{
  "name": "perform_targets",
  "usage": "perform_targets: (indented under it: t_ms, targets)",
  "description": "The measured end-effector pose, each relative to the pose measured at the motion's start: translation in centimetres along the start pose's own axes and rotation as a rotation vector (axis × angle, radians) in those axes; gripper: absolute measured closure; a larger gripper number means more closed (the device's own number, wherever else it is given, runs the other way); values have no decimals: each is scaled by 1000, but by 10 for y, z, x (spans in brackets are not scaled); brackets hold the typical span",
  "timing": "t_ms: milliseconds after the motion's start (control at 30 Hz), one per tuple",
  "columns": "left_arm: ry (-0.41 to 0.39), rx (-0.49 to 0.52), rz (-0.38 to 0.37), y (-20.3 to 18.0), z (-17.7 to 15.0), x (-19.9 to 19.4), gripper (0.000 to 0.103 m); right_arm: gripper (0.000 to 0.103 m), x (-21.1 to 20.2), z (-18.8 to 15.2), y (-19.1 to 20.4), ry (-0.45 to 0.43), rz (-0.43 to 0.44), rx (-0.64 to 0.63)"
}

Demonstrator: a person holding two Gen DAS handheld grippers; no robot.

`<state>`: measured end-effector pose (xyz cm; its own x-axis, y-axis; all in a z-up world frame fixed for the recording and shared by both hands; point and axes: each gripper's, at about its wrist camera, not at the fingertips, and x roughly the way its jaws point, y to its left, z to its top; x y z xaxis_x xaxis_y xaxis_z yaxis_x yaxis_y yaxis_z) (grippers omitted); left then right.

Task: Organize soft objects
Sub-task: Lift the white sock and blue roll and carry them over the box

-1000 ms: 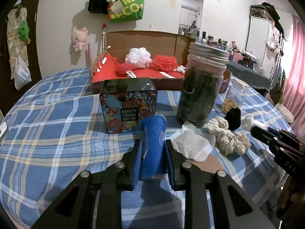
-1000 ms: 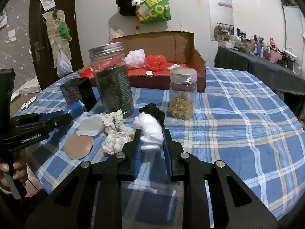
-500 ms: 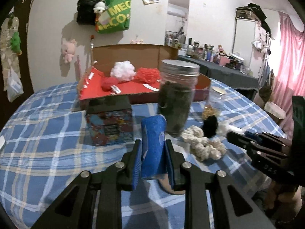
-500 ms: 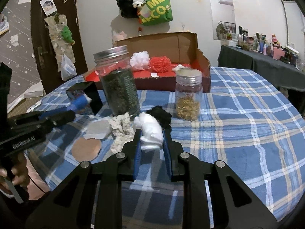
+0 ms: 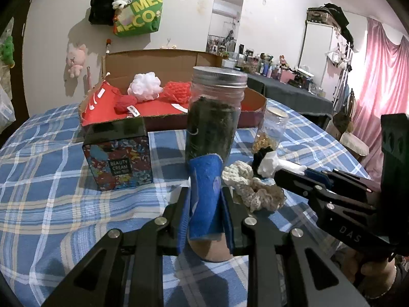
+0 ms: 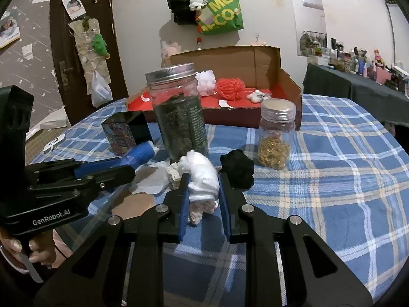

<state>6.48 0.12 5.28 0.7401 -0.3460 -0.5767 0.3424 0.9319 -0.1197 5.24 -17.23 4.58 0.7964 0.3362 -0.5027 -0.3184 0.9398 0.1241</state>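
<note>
A round table (image 5: 38,179) is covered with a woven blue plaid cloth. At its far side sits a shallow cardboard box (image 5: 158,61) with a red lining, holding a white mesh puff (image 5: 144,87), a red mesh puff (image 5: 177,92) and a smaller red bundle (image 5: 125,103). On the wall above hangs a green tote bag (image 6: 221,12) printed in yellow letters, "MEC" over "ECO" readable. In front of the box stands a tall glass jar (image 5: 212,117) with a ribbed metal lid, filled with dark dried leaves. Beside it stands a glossy square tin (image 5: 118,154) with a floral pattern, labelled "BEAUTY CREAM". A smaller lidded jar (image 6: 276,135) holds golden bits. The left gripper (image 5: 205,204), marked "GenRobot.AI" on its body, is clamped on a rolled blue felt cloth (image 5: 205,194) held above the tablecloth. The right gripper (image 6: 202,194) is closed around a soft white cloth bundle (image 6: 202,176), also off the table. Near them lie a knobbly cream crochet piece (image 5: 251,186) and a fuzzy black puff (image 6: 237,168).
</note>
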Motion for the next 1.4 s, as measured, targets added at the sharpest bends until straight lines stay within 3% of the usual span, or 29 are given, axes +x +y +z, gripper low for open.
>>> perform_targets:
  t_ms: [233,900,1267,1400]
  targets:
    - [23,-38,19,15,-3,-2,78,83,-5,-3,-10,6,-27,11]
    - [77,-101,189,72,-23,-21,78,83,-21,-8,-64,31,-172,76]
    - [74,-139,268,111,-6,-21,78,83,-13,7,-95,64,-220,106]
    - [76,-128,265,122,6,-14,78,83,-6,16,-109,85,-207,129]
